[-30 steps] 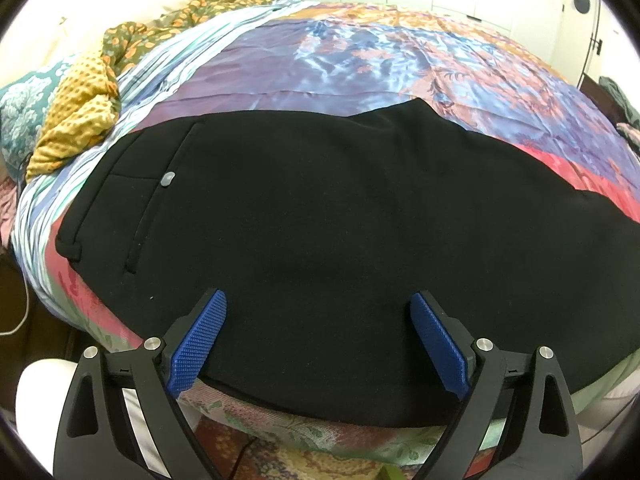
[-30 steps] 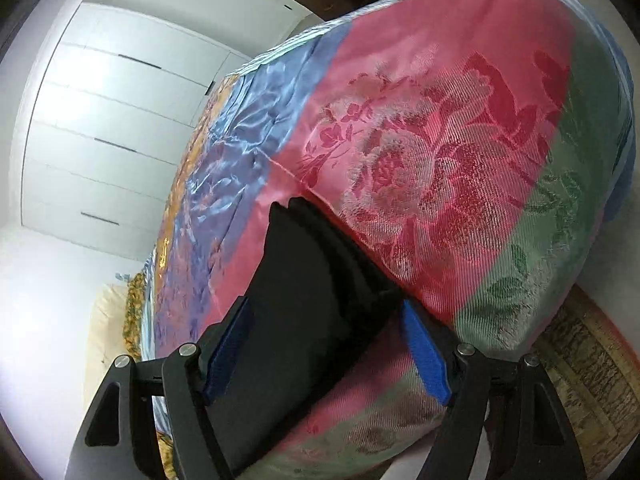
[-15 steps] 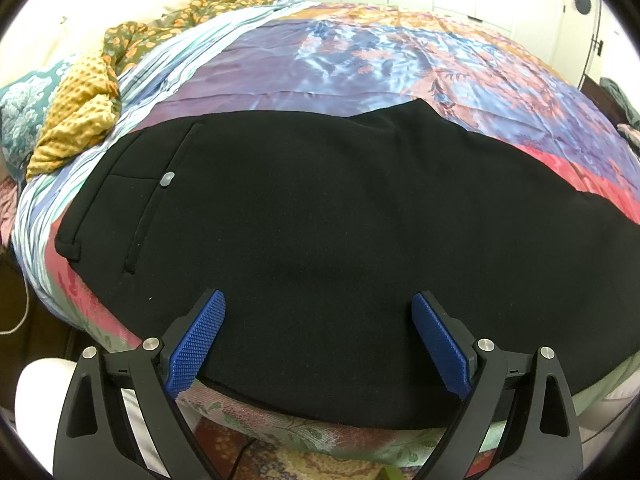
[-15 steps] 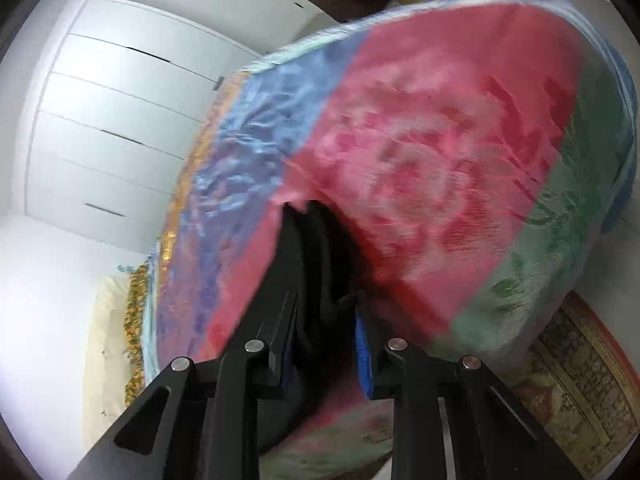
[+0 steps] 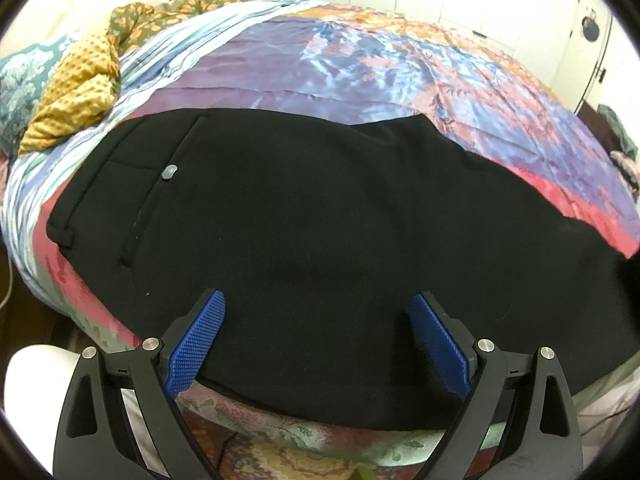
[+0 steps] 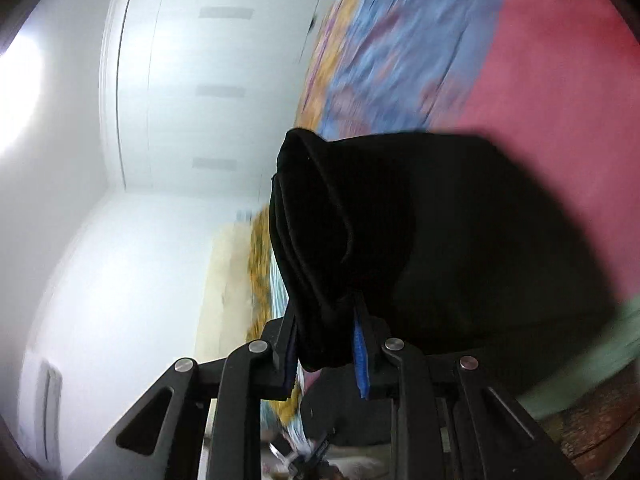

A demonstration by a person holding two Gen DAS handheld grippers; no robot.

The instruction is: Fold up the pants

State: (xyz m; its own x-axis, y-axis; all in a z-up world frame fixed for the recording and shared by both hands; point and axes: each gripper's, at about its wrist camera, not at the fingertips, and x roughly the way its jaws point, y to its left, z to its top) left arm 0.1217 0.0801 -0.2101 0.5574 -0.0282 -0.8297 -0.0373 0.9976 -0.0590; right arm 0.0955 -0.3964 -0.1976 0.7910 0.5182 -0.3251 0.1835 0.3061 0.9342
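Observation:
Black pants (image 5: 320, 232) lie flat across the near side of the bed, folded lengthwise, waistband and a grey button (image 5: 170, 171) at the left, legs running off to the right. My left gripper (image 5: 318, 336) is open, hovering just above the pants near the bed's front edge. My right gripper (image 6: 326, 344) is shut on the leg-hem end of the pants (image 6: 400, 240) and holds it lifted off the bed; the view is motion-blurred.
The bed has a satin quilt (image 5: 360, 64) in purple, blue, orange and red. A yellow dotted cloth (image 5: 80, 84) and a teal pillow (image 5: 16, 80) lie at the far left. White wardrobe doors (image 6: 180, 80) stand behind the bed.
My right gripper closed on the pants' leg end and lifted it off the bed, swinging upward. My left gripper stayed open in place.

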